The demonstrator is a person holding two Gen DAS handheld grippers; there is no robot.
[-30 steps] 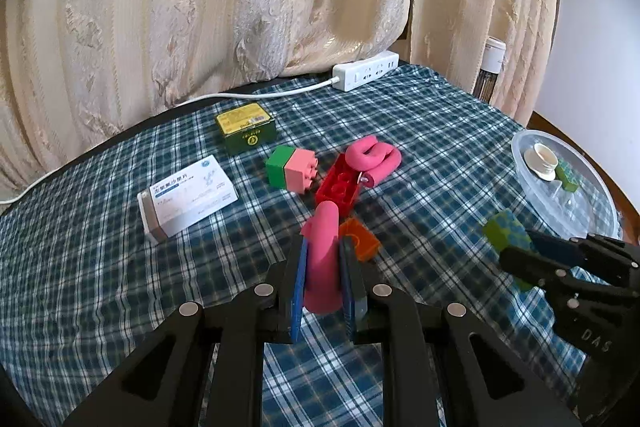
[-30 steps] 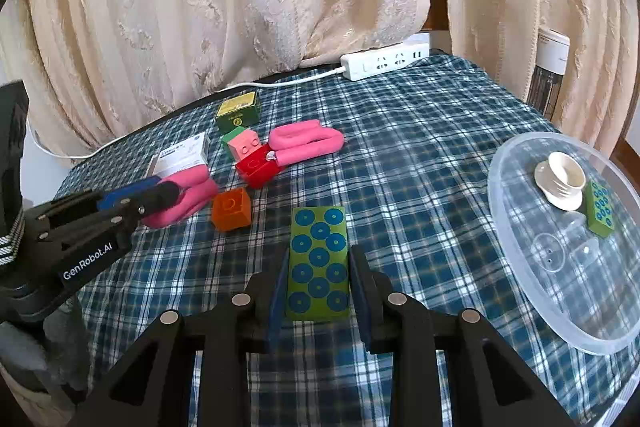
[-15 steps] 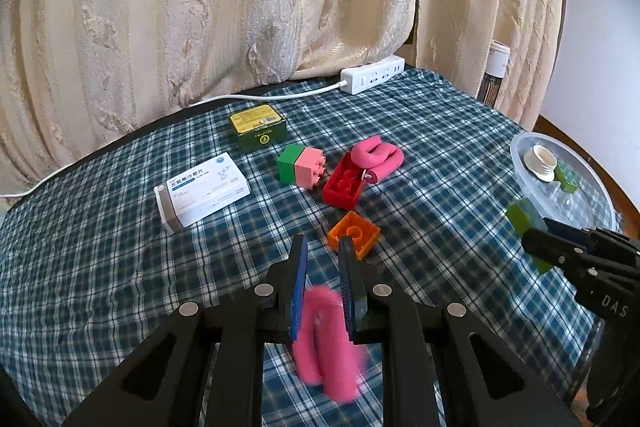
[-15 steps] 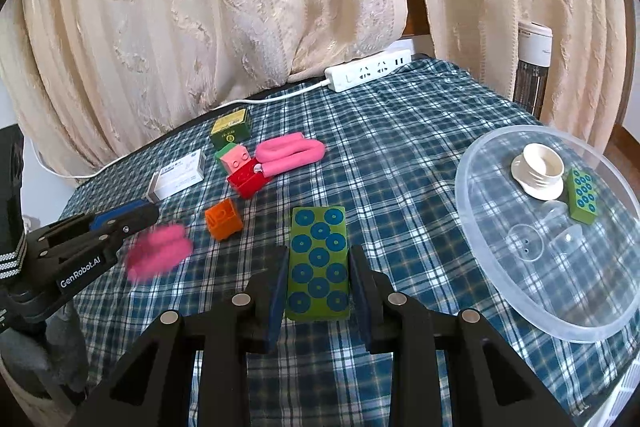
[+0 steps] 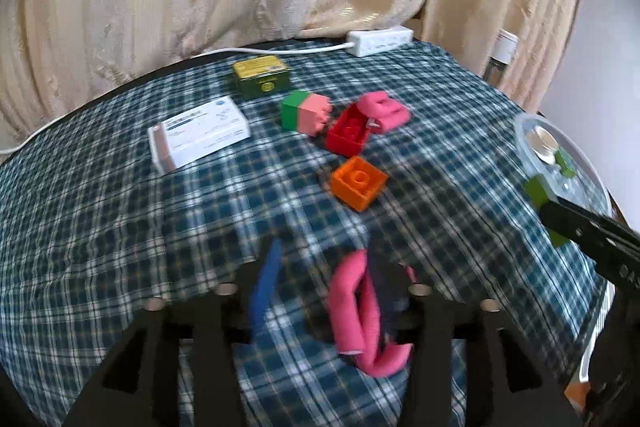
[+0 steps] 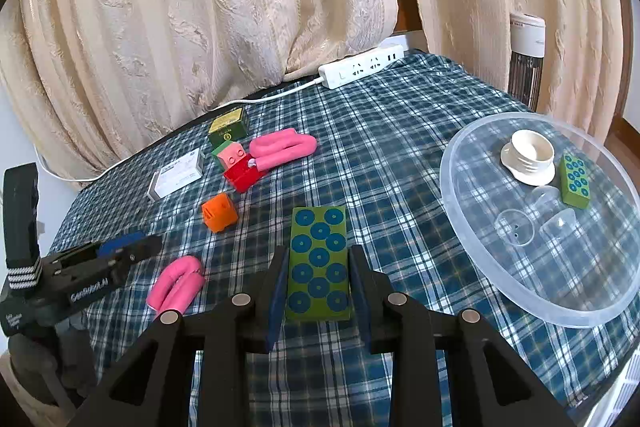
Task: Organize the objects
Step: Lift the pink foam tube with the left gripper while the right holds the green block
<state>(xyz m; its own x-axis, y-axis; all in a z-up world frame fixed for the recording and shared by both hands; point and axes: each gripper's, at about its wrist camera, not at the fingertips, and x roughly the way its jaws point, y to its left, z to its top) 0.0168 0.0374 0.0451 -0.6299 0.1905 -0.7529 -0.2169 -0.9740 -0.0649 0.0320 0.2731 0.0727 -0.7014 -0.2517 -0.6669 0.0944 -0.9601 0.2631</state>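
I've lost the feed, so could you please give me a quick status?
Left gripper open, pink foam loop lying on the cloth. Right gripper shut on green dotted block. Path to clear bowl unobstructed.

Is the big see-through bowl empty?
No. The bowl holds a white cap, a small green block and clear cups.

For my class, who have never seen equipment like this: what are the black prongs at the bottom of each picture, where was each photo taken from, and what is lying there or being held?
A person holds a two-fingered tool in each hand, with a camera looking along its fingers. The left hand-held gripper stands open; the pink foam loop lies on the checked cloth by it. The right hand-held gripper grips a green dotted block. On the cloth lie an orange brick, red brick, white box, green tin and a clear bowl holding a second dotted block.
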